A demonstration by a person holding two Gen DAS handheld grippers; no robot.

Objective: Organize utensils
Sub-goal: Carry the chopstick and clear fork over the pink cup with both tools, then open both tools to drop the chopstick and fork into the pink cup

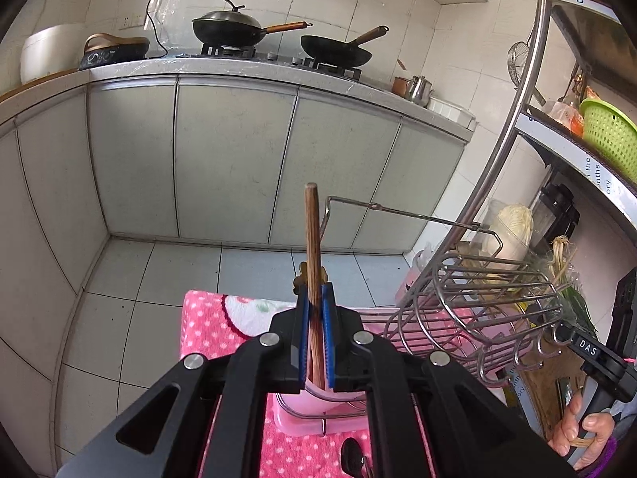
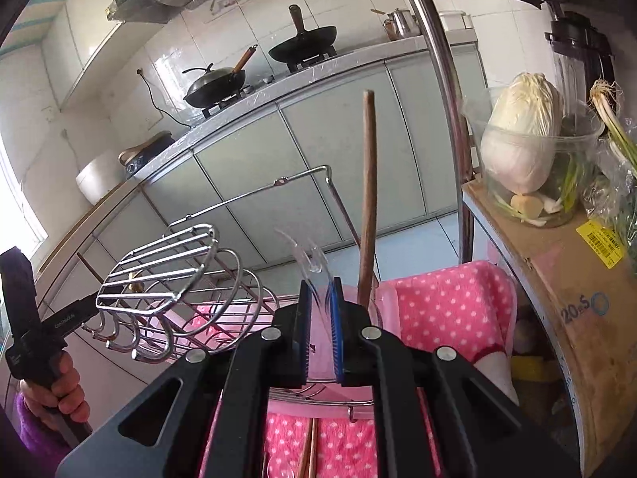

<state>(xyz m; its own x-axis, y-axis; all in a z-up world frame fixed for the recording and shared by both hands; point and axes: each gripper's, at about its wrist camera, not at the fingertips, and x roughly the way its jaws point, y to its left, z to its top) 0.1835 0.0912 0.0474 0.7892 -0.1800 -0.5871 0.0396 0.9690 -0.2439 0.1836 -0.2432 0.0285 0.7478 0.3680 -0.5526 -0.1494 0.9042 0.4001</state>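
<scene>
Two claws loaded: left claw clamps wooden chopsticks; right claw pinches a clear plastic spoon; next I lower both into the pink holder.

The left gripper's jaws clamp wooden chopsticks upright beside a wire rack.

Lighting: daylight, bright and even on both my feeds. Source: a window at the left edge of the right wrist view, blown out to white.
Glare: soft sheen on the wall tiles behind the stove and on the wire rack.
Shadows: faint, soft-edged.
Distortion: strong fisheye; cabinet doors and shelf post bow, corners go black.
Focus: I see sharp centres, slight softness toward the rims.
</scene>
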